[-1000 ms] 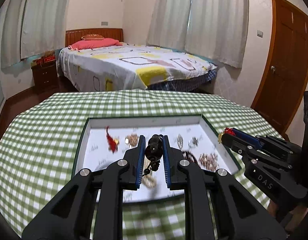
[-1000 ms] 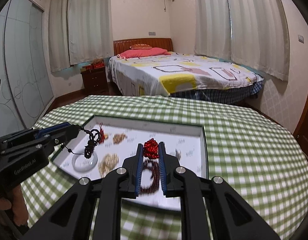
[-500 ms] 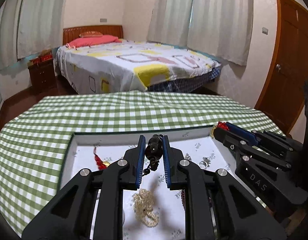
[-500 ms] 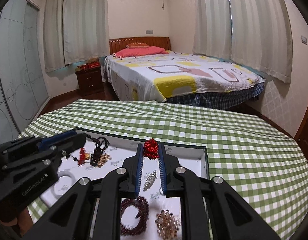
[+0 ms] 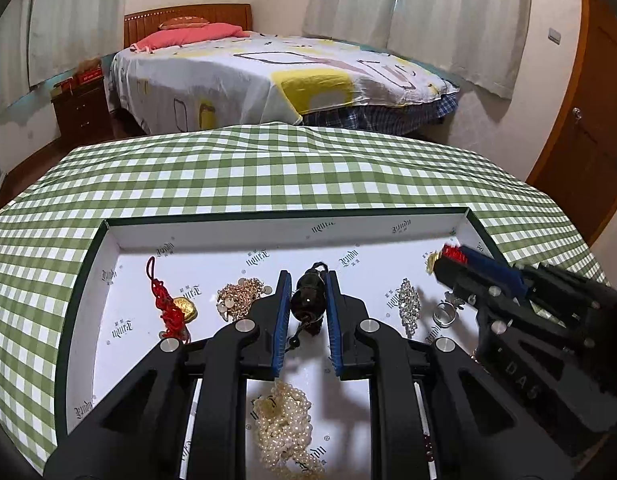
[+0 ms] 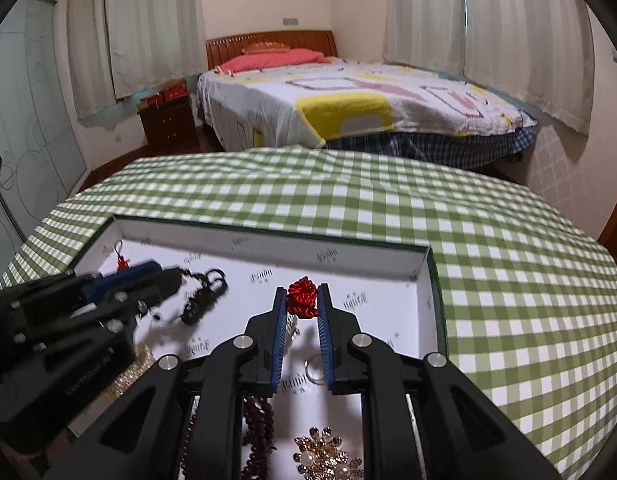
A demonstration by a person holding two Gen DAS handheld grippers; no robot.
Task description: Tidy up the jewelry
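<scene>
A white-lined tray [image 5: 236, 236] with a dark green rim lies on the green checked tablecloth. My left gripper [image 5: 307, 294] is shut on a dark bead pendant [image 5: 306, 300] with a black cord, held over the tray's middle; it also shows in the right wrist view [image 6: 202, 298]. My right gripper [image 6: 303, 300] is shut on a red knotted ornament [image 6: 303, 300] over the tray's right part; it shows in the left wrist view [image 5: 452, 254]. In the tray lie a red knot with gold ingot [image 5: 174, 306], a gold chain [image 5: 238, 294], pearls [image 5: 284, 420], a crystal brooch [image 5: 408, 304] and a ring [image 5: 444, 314].
A dark red bead bracelet [image 6: 258, 428] and a gold flower brooch [image 6: 328, 458] lie at the tray's near side. The checked table [image 6: 508, 280] extends beyond the tray [image 6: 424, 280]. A bed [image 5: 268, 72] and a wooden door [image 5: 588, 120] stand behind.
Both grippers have moved forward and lower over the tray, each still holding its piece. The tray now fills the lower part of both views.
</scene>
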